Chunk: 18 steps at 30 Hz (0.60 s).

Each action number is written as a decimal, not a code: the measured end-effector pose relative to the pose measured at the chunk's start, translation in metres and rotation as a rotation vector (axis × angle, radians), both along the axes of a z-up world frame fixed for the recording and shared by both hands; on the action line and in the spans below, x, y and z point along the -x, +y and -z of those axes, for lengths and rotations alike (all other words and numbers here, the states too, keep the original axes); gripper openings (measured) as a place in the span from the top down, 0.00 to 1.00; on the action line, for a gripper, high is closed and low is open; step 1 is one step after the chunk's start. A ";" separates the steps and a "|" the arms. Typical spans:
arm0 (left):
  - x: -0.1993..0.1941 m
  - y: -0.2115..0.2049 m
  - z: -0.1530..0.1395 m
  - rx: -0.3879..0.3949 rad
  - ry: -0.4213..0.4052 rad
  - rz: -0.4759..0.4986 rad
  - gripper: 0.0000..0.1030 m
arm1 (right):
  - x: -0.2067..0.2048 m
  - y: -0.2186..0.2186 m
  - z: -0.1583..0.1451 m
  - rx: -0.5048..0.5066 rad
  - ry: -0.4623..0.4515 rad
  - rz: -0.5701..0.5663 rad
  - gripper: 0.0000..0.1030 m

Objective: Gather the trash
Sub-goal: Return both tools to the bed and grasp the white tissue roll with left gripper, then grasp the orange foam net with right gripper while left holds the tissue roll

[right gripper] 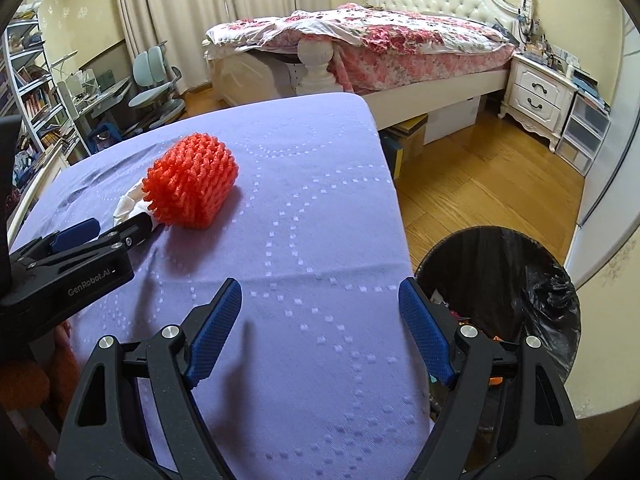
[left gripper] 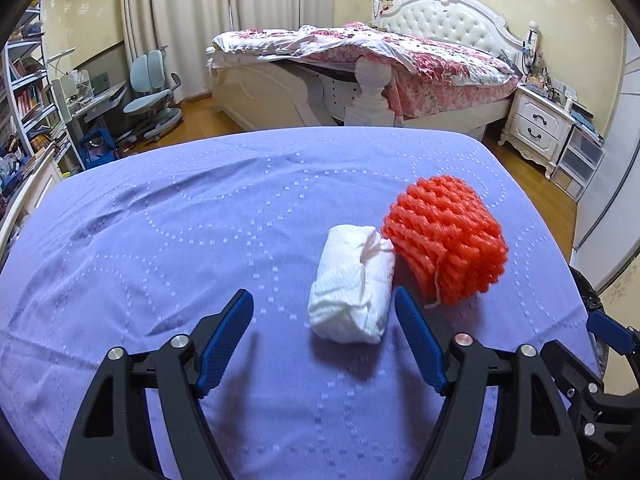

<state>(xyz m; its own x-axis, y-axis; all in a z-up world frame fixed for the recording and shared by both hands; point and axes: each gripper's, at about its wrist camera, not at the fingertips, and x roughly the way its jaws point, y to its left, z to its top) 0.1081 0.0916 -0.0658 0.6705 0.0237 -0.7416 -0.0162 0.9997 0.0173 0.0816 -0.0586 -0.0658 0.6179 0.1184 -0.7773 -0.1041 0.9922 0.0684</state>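
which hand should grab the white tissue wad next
Left. The left tongs are open with the tissue wad almost between their tips. The right tongs hang open over bare purple cloth beside the trash bin.

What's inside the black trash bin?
The trash bin wears a black bag. Some small colorful scraps show at the bottom; the right gripper hides the rest.

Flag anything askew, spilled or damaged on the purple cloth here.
Nothing spilled or damaged. A crumpled white tissue wad and an orange foam net lie touching on the purple cloth, loose trash. The bin stands upright beside the table.
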 end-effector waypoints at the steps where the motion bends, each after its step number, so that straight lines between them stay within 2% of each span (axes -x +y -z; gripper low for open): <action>1: -0.003 -0.001 0.001 0.007 0.005 0.012 0.40 | -0.002 0.001 0.000 0.001 0.001 -0.002 0.23; 2: -0.004 -0.001 0.001 0.010 0.008 0.023 0.44 | -0.004 0.007 0.000 0.006 0.003 -0.009 0.23; 4: -0.005 0.000 0.002 0.012 0.013 0.048 0.60 | -0.006 0.011 0.000 0.009 0.002 -0.016 0.23; 10: 0.001 0.009 0.001 -0.012 -0.001 0.047 0.60 | -0.012 0.020 0.002 0.015 0.005 -0.036 0.23; 18: 0.009 0.047 0.001 -0.034 -0.002 -0.028 0.60 | -0.024 0.047 0.003 0.012 0.011 -0.078 0.23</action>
<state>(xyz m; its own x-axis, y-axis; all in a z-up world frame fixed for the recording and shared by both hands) 0.0991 0.1388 -0.0670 0.6706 0.0674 -0.7387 -0.0445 0.9977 0.0507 0.1051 -0.0117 -0.0693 0.5983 0.1567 -0.7858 -0.1802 0.9819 0.0586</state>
